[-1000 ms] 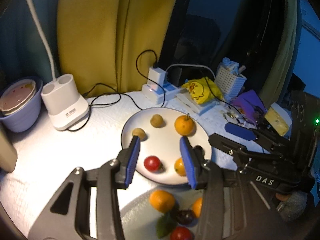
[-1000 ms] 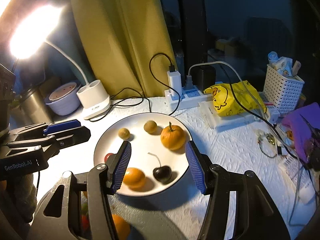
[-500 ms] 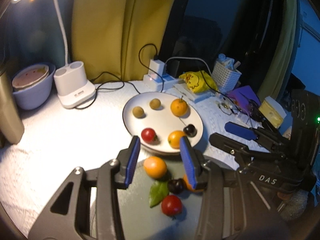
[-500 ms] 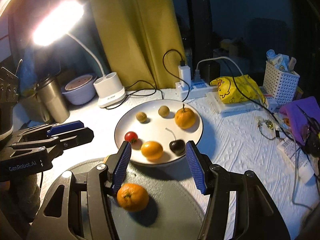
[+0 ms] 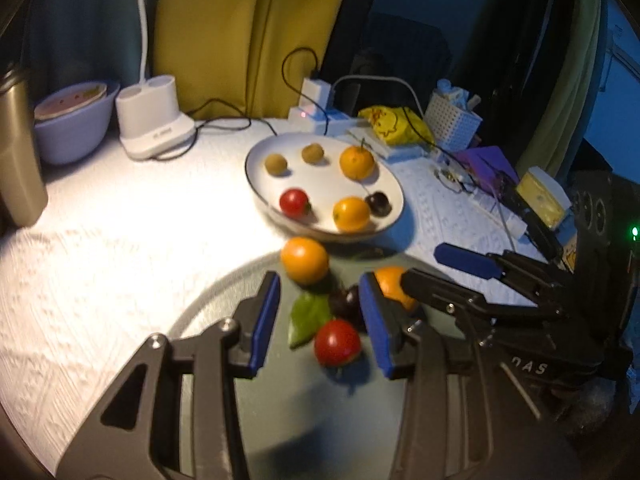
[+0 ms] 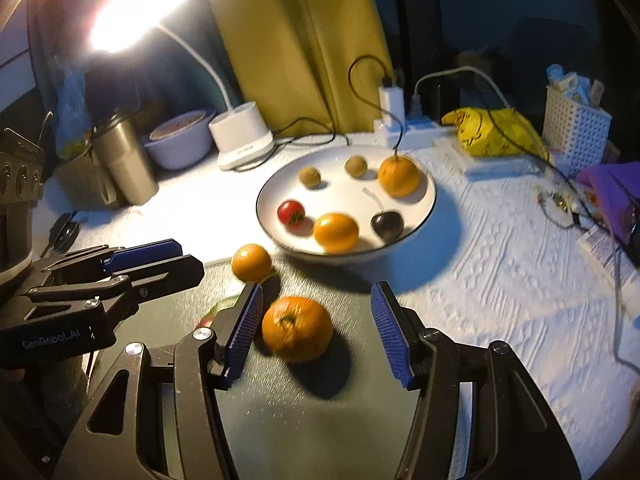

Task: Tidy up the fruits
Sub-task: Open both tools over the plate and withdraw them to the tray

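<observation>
A white plate [image 5: 256, 184] [image 6: 428, 192] holds two brown fruits, an orange, a red tomato [image 5: 294, 202], a small orange and a dark cherry [image 6: 387, 225]. A dark round tray [image 5: 288, 400] [image 6: 320, 420] in front holds an orange [image 5: 305, 260] [image 6: 251, 262], a green leaf [image 5: 308, 316], a dark cherry [image 5: 346, 301], a red tomato [image 5: 337, 342] and a tangerine [image 6: 297, 333]. My left gripper [image 5: 319, 320] is open above the leaf and cherry. My right gripper [image 6: 316, 330] is open around the tangerine, not touching it.
A white lamp base [image 5: 154, 120], lilac bowl [image 5: 72, 128] and steel tumbler [image 6: 126, 160] stand at the left. A power strip [image 5: 316, 114], yellow bag [image 6: 492, 132], white basket [image 6: 576, 128] and purple items [image 6: 612, 192] crowd the back right.
Both grippers have drawn back from the white plate toward me. The dark tray and its fruits have come into view between the fingers. Both stay open.
</observation>
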A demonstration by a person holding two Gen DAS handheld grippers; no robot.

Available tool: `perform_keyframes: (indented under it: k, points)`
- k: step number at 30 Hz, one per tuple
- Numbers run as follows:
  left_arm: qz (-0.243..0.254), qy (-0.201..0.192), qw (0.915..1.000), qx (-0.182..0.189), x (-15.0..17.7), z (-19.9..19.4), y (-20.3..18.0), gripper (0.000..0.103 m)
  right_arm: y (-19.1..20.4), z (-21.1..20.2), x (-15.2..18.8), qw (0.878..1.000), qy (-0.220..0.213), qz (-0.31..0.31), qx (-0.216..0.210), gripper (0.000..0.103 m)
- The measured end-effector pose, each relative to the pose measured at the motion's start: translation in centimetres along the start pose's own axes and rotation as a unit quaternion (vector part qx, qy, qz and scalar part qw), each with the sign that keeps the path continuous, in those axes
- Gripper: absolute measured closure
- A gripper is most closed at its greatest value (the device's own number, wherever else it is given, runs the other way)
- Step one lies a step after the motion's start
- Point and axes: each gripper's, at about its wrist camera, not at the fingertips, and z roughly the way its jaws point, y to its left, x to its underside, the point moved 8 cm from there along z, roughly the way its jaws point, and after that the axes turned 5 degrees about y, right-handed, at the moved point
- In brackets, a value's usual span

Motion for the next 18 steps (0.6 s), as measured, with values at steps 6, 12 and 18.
perform_keyframes:
  k: [6,12,18]
  points:
    - [-0.008,0.019,0.9998,0.007,2.0,0.6,-0.3,0.06,0.8,0.9,1.2,1.0,0.024,-0.012,-0.011,0.044]
    - [-0.002,0.042,0.9991,-0.005,3.1,1.6,-0.7,0.06,1.1,1.8,1.8,0.999,0.04,-0.015,-0.016,0.044]
    - [0.007,0.048,0.9987,-0.013,3.3,2.0,-0.9,0.06,0.9,2.7,2.3,0.998,0.057,-0.014,-0.018,0.044]
